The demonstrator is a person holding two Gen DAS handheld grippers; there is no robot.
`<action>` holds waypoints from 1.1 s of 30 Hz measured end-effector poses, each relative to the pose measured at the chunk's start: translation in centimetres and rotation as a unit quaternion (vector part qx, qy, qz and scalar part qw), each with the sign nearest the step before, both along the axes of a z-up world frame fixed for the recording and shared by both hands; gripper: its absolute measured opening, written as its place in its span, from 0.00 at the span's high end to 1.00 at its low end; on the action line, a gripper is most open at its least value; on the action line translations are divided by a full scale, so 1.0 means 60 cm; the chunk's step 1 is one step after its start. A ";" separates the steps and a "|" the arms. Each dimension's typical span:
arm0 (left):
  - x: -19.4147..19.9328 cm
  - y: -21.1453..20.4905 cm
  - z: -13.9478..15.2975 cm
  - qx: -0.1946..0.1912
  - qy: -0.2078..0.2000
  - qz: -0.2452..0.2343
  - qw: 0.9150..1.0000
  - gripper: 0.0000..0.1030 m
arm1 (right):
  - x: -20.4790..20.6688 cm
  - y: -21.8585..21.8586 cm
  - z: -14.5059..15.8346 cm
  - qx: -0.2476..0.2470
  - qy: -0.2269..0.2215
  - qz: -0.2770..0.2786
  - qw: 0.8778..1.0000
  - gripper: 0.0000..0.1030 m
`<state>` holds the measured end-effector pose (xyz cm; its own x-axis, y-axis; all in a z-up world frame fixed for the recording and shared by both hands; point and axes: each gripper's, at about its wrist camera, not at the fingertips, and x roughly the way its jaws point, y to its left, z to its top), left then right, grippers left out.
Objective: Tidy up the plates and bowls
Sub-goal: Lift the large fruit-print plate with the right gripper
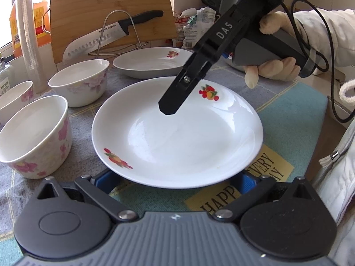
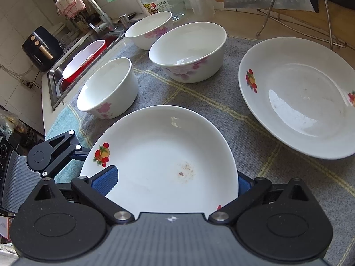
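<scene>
Both grippers at the near plate (image 1: 177, 137), which sits on the cloth (image 1: 288, 119) toward its front edge. Left gripper (image 1: 176, 180) wide open, pads on either side of the plate's rim. Right gripper (image 2: 176, 182) also open wide, one finger over the plate, one outside. Second plate (image 2: 297, 97) at the cloth's back edge; three bowls (image 2: 188, 51) near the sink-side edge.

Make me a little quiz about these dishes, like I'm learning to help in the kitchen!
1. How many flowered bowls stand on the cloth?
2. True or false: the knife lies in the sink.
3. What is painted on the plates? A fish, B fruit, C stars.

Key: 1. Three. 2. False, it rests against the wooden board. 3. B.
</scene>
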<state>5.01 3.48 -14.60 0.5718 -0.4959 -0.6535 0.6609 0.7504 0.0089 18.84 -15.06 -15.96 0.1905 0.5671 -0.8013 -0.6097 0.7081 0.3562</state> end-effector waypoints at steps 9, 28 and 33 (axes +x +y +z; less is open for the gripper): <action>0.004 -0.001 -0.001 0.002 0.003 -0.008 1.000 0.00 | 0.005 -0.003 0.002 0.001 0.018 0.005 1.000 0.00; 0.006 -0.004 0.001 0.008 0.008 -0.008 1.000 0.01 | 0.006 -0.001 0.002 -0.002 0.020 0.003 1.000 0.00; 0.006 -0.006 0.003 0.010 0.011 -0.007 1.000 0.01 | 0.004 -0.001 0.003 -0.003 0.019 0.003 1.000 0.00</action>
